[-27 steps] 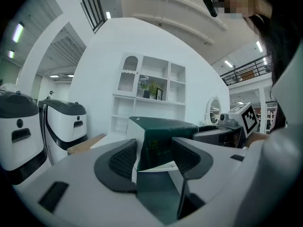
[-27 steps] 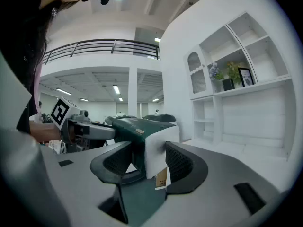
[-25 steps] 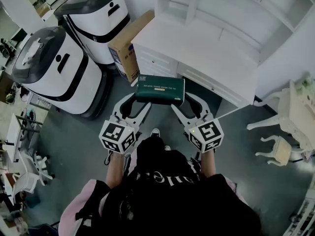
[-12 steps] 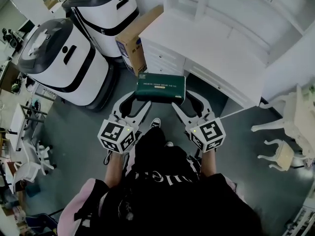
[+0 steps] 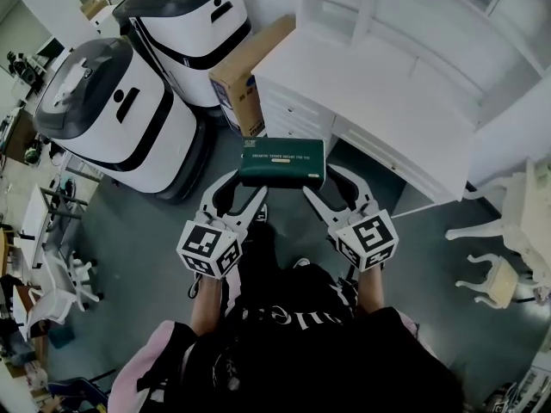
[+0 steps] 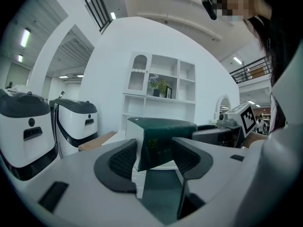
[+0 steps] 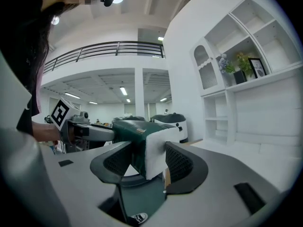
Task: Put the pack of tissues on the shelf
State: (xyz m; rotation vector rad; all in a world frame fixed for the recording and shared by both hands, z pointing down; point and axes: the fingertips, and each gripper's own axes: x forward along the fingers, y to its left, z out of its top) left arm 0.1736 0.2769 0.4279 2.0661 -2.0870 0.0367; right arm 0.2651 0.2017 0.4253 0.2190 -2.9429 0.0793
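The pack of tissues lies level between my two grippers. My left gripper is clamped on its left end, my right gripper on its right end. The shelf stands well ahead of both, beyond the white desk. I reckon I should carry both ends forward evenly, so the soft pack neither twists nor slips.

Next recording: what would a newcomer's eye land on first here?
A dark green pack of tissues hangs mid-air at the centre of the head view, its ends clamped by the left gripper and right gripper. Two big white-and-black machines fill the upper left; a white desk with shelves stands upper right, just beyond the pack.
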